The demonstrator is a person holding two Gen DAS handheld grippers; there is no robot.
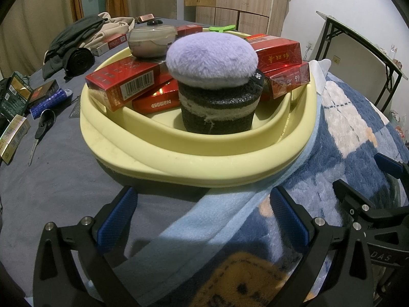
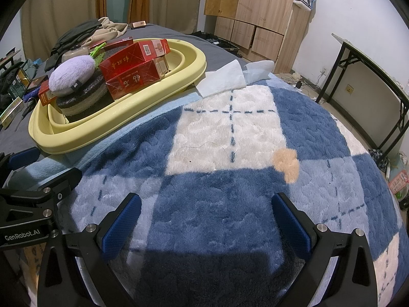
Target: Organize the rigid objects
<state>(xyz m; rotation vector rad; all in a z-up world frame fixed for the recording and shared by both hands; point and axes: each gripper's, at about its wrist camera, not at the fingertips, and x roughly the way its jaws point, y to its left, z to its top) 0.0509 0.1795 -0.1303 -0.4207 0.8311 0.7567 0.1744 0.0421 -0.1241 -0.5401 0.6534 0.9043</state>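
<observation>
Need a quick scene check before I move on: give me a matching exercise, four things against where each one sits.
Things:
1. purple plush
2. lidded grey bowl
3. white tissue
4. blue textured handle

Places:
A. on the grey sheet, left of the basin
B. on the plaid blanket, beyond the basin
C. atop the dark striped roll
D. on red boxes at the yellow basin's back

Pairs: 1-C, 2-D, 3-B, 4-A
</observation>
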